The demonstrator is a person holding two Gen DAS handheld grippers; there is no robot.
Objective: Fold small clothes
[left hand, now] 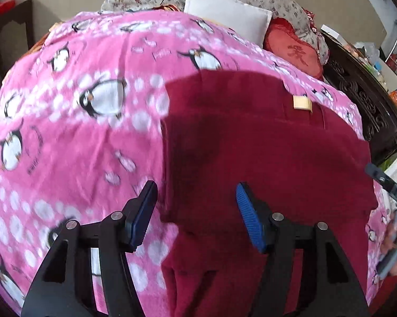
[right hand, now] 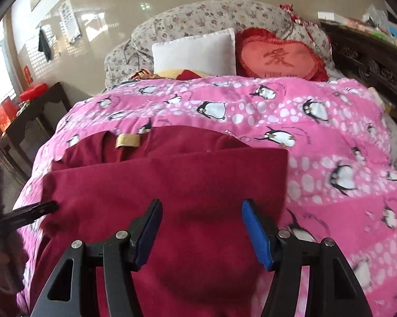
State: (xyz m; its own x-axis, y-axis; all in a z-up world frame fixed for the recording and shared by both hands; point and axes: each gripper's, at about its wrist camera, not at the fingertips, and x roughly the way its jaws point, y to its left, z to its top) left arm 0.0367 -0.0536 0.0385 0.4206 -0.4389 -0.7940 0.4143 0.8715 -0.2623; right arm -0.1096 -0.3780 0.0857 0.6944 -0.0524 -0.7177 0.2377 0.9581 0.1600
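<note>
Item: 1 dark red garment (right hand: pixel 172 185), small, spread on pink penguin blanket (right hand: pixel 330 137) over bed; 1 layer already laid across body, tan neck label (right hand: pixel 127 140) exposed at far end, lower part trailing toward near edge. Left gripper (left hand: pixel 197 206): jaws wide apart, empty, poised above garment's left edge where red cloth meets blanket. Right gripper (right hand: pixel 202 227): jaws wide apart, empty, poised over garment's middle-right. Surroundings: white pillow (right hand: pixel 195 50), red heart cushion (right hand: pixel 280 58), floral bedding (right hand: pixel 198 15) at head of bed. Step judged: between folds, part-way through, no cloth held. Next move judged to call for lowering both sets of fingers to near hem, pinching 1 corner each, carrying it up toward label evenly; risk of grabbing blanket along with cloth.
</note>
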